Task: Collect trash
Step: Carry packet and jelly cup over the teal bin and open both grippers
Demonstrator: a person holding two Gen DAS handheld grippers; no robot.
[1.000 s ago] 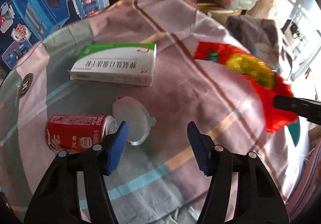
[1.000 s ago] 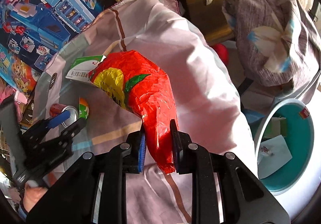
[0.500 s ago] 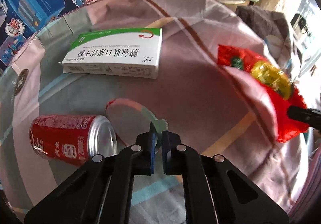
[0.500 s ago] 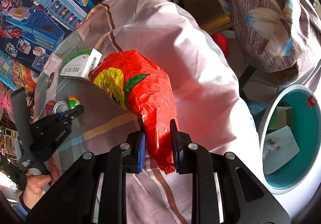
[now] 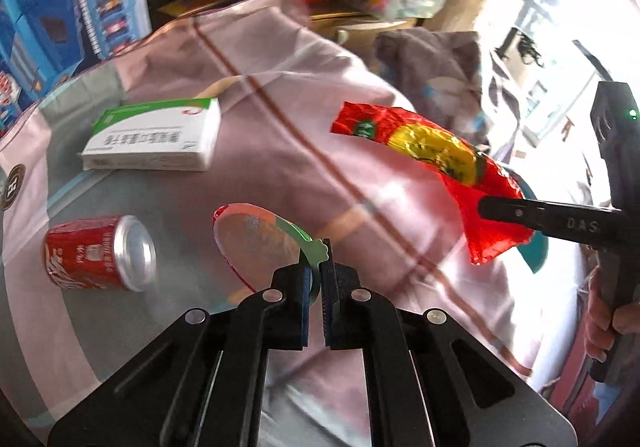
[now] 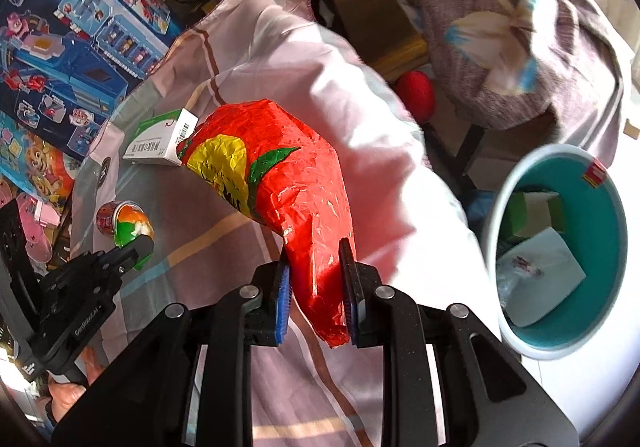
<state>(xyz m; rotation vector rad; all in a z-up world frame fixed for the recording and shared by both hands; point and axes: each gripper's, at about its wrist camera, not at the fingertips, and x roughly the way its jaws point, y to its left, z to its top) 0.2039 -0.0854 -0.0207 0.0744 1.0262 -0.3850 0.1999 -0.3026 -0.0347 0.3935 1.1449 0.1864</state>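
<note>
My left gripper (image 5: 316, 283) is shut on the tab of a round foil lid (image 5: 260, 243) and holds it lifted off the table; the lid also shows in the right wrist view (image 6: 132, 231). My right gripper (image 6: 314, 287) is shut on a red snack bag (image 6: 280, 175) and holds it in the air above the cloth; the bag also shows in the left wrist view (image 5: 436, 159). A red cola can (image 5: 96, 253) lies on its side at the left. A green and white medicine box (image 5: 156, 135) lies behind it. A teal trash bin (image 6: 560, 247) with paper inside stands on the floor at the right.
The table (image 5: 280, 175) is covered by a pink striped cloth. Blue toy boxes (image 6: 68, 47) stand along the far left. A chair draped with a grey cloth (image 6: 508, 35) is at the back right, and a red ball (image 6: 416, 95) lies beneath it.
My left gripper closed on the foil lid's tab and lifted it off the table. My right gripper carried the red bag rightward, and the bin now shows more fully.
</note>
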